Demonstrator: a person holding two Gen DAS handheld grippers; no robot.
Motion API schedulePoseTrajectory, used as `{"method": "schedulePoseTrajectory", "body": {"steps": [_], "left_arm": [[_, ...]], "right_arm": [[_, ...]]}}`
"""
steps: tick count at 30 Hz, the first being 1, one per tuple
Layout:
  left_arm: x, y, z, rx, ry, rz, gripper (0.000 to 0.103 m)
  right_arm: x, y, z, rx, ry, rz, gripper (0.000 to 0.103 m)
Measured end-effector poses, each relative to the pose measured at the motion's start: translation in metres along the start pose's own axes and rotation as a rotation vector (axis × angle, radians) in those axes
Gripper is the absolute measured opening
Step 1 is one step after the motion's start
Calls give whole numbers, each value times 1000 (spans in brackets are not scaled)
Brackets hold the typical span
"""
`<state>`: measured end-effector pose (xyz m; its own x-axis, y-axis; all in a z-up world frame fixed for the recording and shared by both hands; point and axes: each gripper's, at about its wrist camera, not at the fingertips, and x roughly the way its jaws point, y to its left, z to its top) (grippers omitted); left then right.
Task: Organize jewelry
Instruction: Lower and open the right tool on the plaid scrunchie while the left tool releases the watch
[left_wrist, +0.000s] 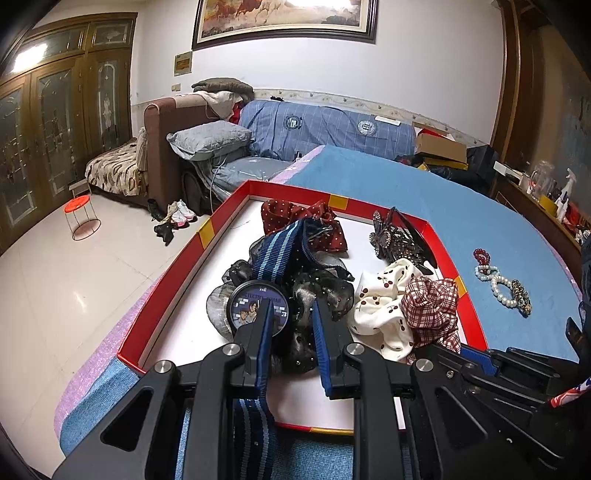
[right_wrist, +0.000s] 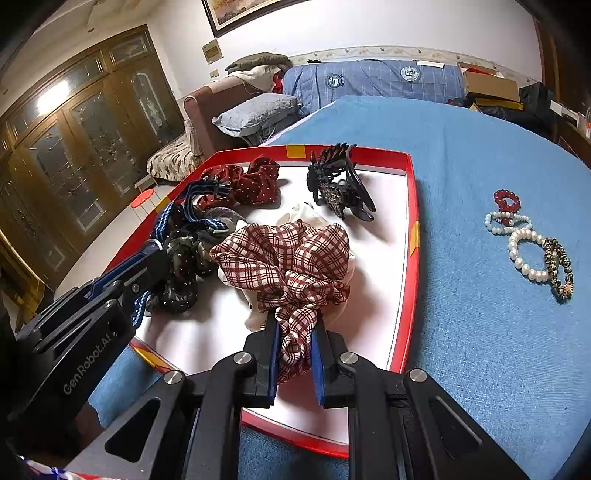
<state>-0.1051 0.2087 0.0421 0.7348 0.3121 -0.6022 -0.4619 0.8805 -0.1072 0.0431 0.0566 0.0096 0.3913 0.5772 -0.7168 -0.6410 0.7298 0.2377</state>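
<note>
1. Red-rimmed tray (right_wrist: 413, 206) with a white floor sits on the blue table cover (right_wrist: 480, 314); hair accessories are piled inside it.
2. Right gripper (right_wrist: 295, 332): jaws nearly closed, clenched on the red-and-white plaid scrunchie (right_wrist: 288, 258). The fabric bunches between the two blue pads (right_wrist: 275, 354) and fans out just ahead of the tips, over the tray's near half.
3. A cream cherry-print scrunchie (left_wrist: 380, 306) lies under and beside the plaid one, touching it.
4. Left gripper (left_wrist: 291, 314): jaws narrow, with the black sheer scrunchie (left_wrist: 321, 291) gathered between the fingers; it appears clamped on it.
5. A watch (left_wrist: 257, 306) with a cartoon dial sits at the left finger's tip, against its outer side. Its blue striped strap (left_wrist: 275, 251) runs forward over the pile, and more striped strap shows beneath the gripper body.
6. Farther back in the tray: a dark red dotted scrunchie (right_wrist: 255, 182) and a black claw clip (right_wrist: 338, 181), both apart from either gripper.
7. Outside the tray, on the cover to its right: a group of bracelets (right_wrist: 528, 240) in red beads, pearls and a leopard pattern, touching one another, well away from both grippers.
</note>
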Motion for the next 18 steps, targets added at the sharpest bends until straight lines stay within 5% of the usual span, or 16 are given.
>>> {"method": "schedulePoseTrajectory", "body": {"steps": [18], "left_arm": [[13,6,7,-15,23,0,21]], "right_arm": [[6,0,5,16,15,-9,17]]}}
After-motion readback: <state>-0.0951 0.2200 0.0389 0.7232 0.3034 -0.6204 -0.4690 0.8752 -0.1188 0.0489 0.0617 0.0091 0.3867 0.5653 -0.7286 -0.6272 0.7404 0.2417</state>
